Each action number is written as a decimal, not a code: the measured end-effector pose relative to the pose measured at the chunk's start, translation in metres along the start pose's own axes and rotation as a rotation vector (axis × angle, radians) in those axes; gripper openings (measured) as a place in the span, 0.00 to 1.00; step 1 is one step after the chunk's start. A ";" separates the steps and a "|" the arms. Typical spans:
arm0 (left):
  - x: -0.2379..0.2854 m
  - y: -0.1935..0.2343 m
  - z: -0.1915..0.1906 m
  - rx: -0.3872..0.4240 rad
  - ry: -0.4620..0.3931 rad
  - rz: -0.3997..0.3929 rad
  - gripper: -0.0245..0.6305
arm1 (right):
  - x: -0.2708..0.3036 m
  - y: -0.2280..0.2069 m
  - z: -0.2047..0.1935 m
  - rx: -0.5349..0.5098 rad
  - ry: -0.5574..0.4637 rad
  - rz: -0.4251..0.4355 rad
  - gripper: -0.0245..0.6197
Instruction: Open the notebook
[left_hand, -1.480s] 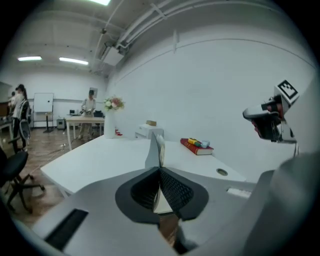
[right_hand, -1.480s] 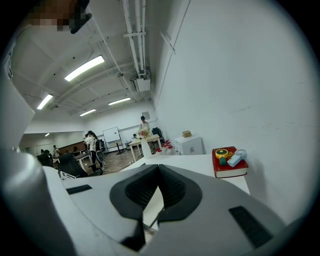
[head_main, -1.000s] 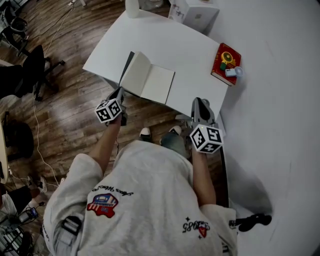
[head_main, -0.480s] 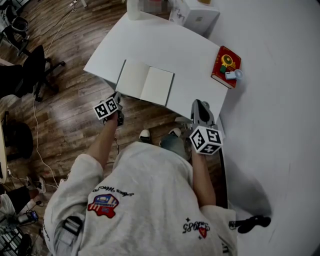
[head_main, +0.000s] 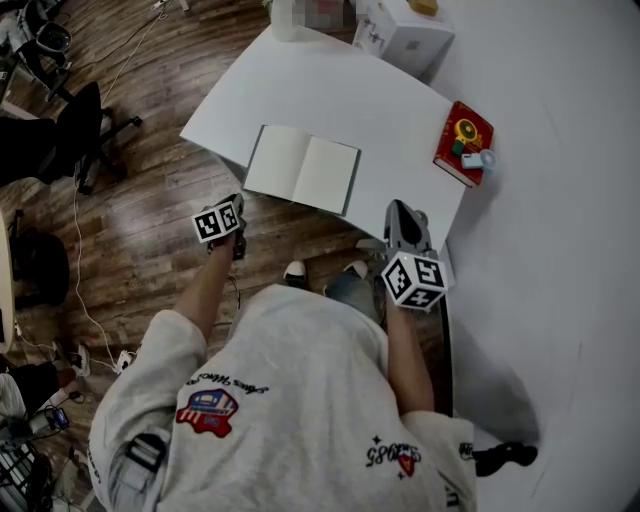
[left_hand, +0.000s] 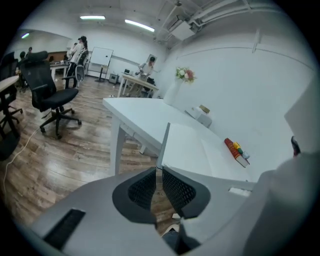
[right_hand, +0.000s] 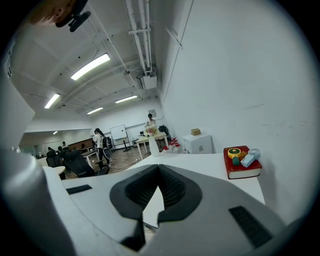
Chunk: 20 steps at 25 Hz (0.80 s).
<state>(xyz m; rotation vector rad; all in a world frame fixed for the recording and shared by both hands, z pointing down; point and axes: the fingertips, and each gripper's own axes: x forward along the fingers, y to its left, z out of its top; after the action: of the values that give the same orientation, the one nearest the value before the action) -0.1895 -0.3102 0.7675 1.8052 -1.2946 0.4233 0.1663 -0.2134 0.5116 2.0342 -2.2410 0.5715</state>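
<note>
"Reading it as done, we think: the notebook (head_main: 302, 170) lies open and flat on the table (head_main: 330, 80), near the front edge. What could undo that?"

"The left gripper (left_hand: 159, 171), we'd say. It sits just off that edge, near the notebook's left corner. Its jaws have just been opening to a thin slit, and nothing is between them. If we lift it carelessly, it could catch the cover and flip it shut, or drag the notebook off the table."

"And the pages themselves? We can't tell how stiff the spine is. A springy one could fold the left half back over with nothing pressing on it."

"True. We'd watch it before calling it finished."

"The right gripper (right_hand: 159, 170)?"

"Its jaws are closed on nothing, near the edge on the notebook's right and clear of it. We see less risk there, unless we swing it toward the red book (head_main: 463, 143), which is well apart anyway."
</note>
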 end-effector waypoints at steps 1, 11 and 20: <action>-0.004 0.001 0.003 0.020 -0.012 0.003 0.10 | 0.003 0.003 -0.001 -0.002 0.001 0.007 0.04; -0.055 -0.029 0.061 0.284 -0.149 -0.022 0.05 | 0.033 0.043 0.000 -0.042 0.016 0.096 0.04; -0.111 -0.096 0.130 0.361 -0.379 -0.169 0.04 | 0.053 0.073 0.009 -0.085 -0.005 0.167 0.04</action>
<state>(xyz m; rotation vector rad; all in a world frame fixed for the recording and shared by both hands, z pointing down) -0.1748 -0.3365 0.5740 2.3664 -1.3648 0.2369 0.0902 -0.2616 0.5018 1.8239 -2.4092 0.4746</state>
